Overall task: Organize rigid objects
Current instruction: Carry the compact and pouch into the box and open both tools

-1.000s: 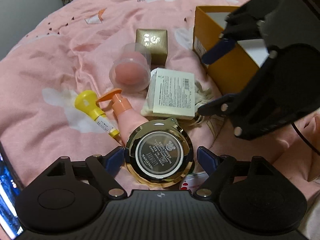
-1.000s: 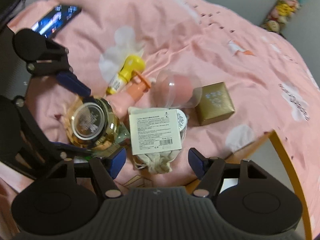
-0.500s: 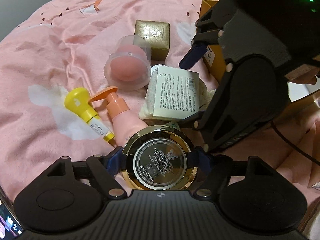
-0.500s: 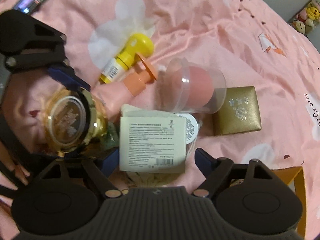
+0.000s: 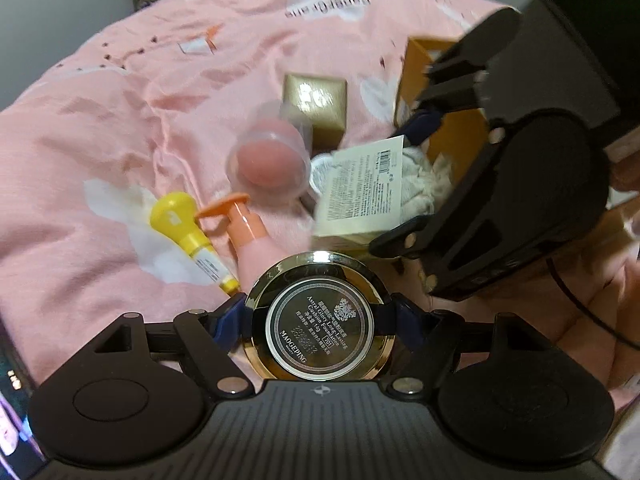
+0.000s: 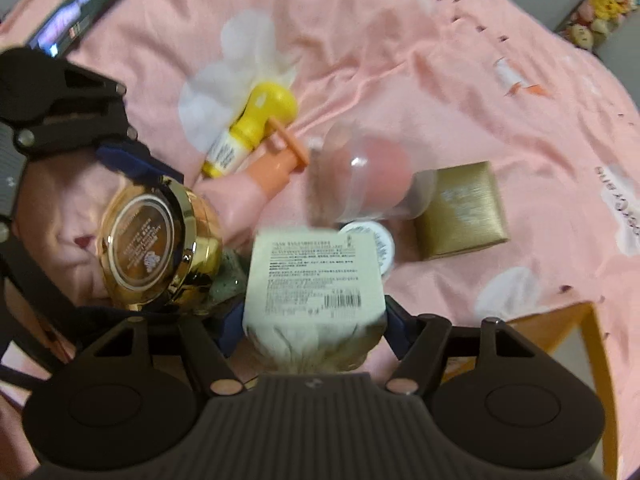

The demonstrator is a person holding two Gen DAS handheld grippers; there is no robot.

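My left gripper (image 5: pixel 316 320) is shut on a round gold compact (image 5: pixel 320 332), its pads pressing on the rim from both sides. In the right wrist view the compact (image 6: pixel 148 236) sits at the left, tilted, between the left gripper's blue fingers (image 6: pixel 132 160). My right gripper (image 6: pixel 315 320) is closing on a white cloth pouch with a printed label (image 6: pixel 316 272), and both pads touch the pouch's sides. The left wrist view shows that pouch (image 5: pixel 360 184) tipped up between the right gripper's fingers (image 5: pixel 424 124).
On the pink bedspread (image 5: pixel 100 140) lie a yellow-capped tube (image 5: pixel 184 224), a pink pump bottle (image 5: pixel 252 240), a clear case with a pink sponge (image 5: pixel 268 160), a gold box (image 5: pixel 316 104) and a small white jar (image 6: pixel 376 240). An open orange box (image 5: pixel 452 132) stands at the right. A phone (image 6: pixel 80 12) lies far left.
My left gripper closed onto the compact. My right gripper came down over the pouch, widened, then closed around it. The pouch has tipped up from lying flat.
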